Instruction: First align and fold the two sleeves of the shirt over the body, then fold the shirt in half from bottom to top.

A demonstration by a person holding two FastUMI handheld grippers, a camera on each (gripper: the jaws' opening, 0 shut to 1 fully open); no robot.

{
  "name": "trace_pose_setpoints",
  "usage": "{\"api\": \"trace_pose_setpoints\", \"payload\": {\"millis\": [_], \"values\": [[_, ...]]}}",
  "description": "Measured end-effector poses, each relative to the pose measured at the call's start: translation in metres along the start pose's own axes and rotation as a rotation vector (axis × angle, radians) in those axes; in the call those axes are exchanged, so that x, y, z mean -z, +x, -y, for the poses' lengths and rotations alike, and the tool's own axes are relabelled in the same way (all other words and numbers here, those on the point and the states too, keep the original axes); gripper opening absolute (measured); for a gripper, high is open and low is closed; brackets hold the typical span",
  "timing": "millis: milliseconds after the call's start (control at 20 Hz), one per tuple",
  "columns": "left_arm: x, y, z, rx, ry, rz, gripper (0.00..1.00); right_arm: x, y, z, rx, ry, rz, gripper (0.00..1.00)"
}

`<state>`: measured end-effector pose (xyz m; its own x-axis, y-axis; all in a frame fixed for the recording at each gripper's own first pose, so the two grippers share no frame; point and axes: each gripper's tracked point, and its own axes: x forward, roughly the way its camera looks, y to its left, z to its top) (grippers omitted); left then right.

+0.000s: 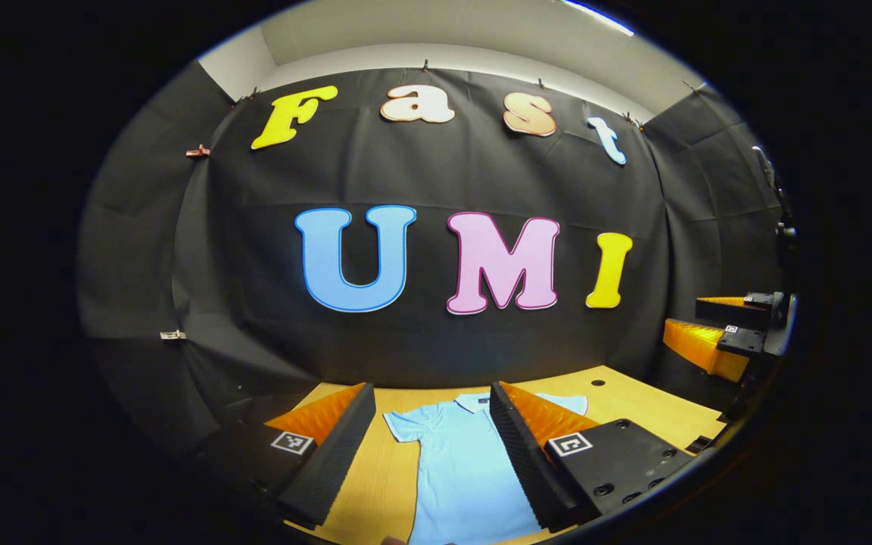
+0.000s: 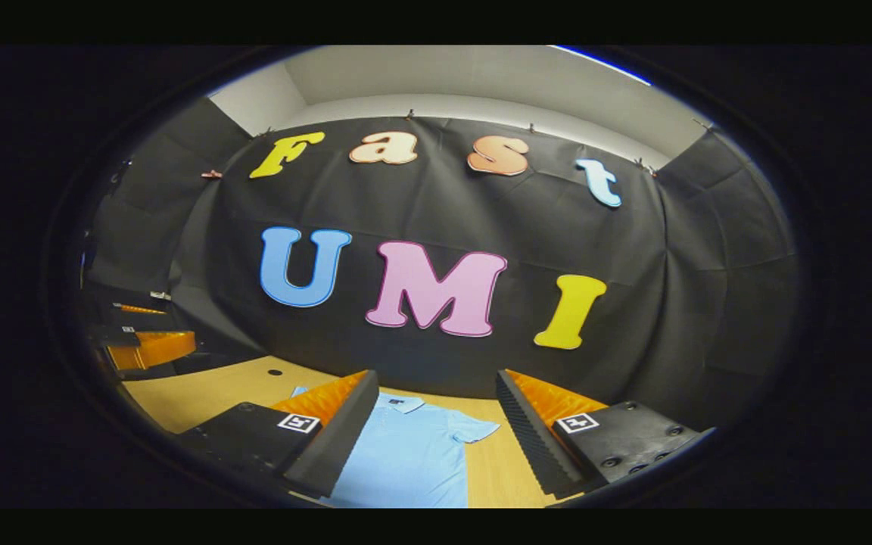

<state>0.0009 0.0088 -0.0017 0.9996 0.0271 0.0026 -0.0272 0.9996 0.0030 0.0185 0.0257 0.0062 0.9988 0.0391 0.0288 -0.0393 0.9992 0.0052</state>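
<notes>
A light blue shirt [image 1: 455,469] lies flat on the wooden table [image 1: 625,405], sleeves spread, collar toward the wall; your left gripper [image 1: 428,446] and right gripper [image 2: 432,435] hover above it — both spread wide, holding nothing.

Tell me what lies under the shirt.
The shirt lies flat on the wooden table, which shows bare around it. Whatever is directly beneath the cloth is covered. Part of the shirt is also hidden behind the left claw.

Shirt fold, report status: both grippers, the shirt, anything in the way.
Left gripper open, above the table. Right gripper open, holding nothing. Light blue polo shirt flat, sleeves still spread, no fold made. Nothing on the shirt.
</notes>
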Motion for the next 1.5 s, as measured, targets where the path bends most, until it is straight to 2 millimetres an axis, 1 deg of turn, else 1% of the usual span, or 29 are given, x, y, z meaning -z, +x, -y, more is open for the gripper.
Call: {"api": "trace_pose_setpoints", "payload": {"millis": [100, 150, 200, 250, 300, 600, 700, 800, 900, 1050, 1200, 1350, 1450, 1500], "values": [[0.001, 0.002, 0.006, 0.009, 0.004, -0.001, 0.97, 0.006, 0.003, 0.002, 0.003, 0.017, -0.012, 0.96], [0.000, 0.003, 0.007, 0.011, 0.009, -0.003, 0.97, 0.010, 0.004, 0.001, 0.002, 0.028, -0.023, 0.94], [-0.001, 0.003, 0.008, 0.014, 0.013, -0.002, 0.97, 0.013, 0.005, 0.002, 0.003, 0.035, -0.034, 0.97], [-0.002, 0.004, 0.009, 0.014, 0.014, 0.003, 0.97, 0.016, 0.007, 0.004, 0.006, 0.040, -0.043, 0.95], [-0.002, 0.004, 0.010, 0.016, 0.015, 0.004, 0.97, 0.019, 0.008, 0.006, 0.010, 0.044, -0.050, 0.97], [0.001, 0.013, 0.015, 0.025, 0.014, -0.008, 0.96, 0.030, 0.015, 0.016, 0.023, 0.044, -0.080, 0.97], [0.001, 0.017, 0.017, 0.025, 0.013, -0.011, 0.97, 0.035, 0.022, 0.023, 0.026, 0.035, -0.094, 0.97], [0.000, 0.023, 0.018, 0.019, 0.010, -0.013, 0.97, 0.039, 0.035, 0.032, 0.031, 0.028, -0.106, 0.97], [0.000, 0.029, 0.017, 0.008, 0.006, -0.016, 0.97, 0.043, 0.053, 0.041, 0.034, 0.030, -0.115, 0.97], [0.004, 0.038, 0.014, -0.017, 0.007, -0.029, 0.97, 0.055, 0.084, 0.055, 0.036, 0.042, -0.139, 0.97], [0.010, 0.049, 0.010, -0.044, 0.006, -0.052, 0.97, 0.075, 0.120, 0.070, 0.038, 0.049, -0.179, 0.97], [0.018, 0.062, 0.005, -0.076, 0.014, -0.073, 0.97, 0.106, 0.159, 0.084, 0.034, 0.074, -0.246, 0.97], [0.022, 0.071, 0.002, -0.103, 0.015, -0.092, 0.96, 0.134, 0.185, 0.094, 0.034, 0.093, -0.295, 0.97], [0.024, 0.076, 0.000, -0.115, 0.012, -0.101, 0.96, 0.150, 0.201, 0.101, 0.040, 0.093, -0.327, 0.97]]}}
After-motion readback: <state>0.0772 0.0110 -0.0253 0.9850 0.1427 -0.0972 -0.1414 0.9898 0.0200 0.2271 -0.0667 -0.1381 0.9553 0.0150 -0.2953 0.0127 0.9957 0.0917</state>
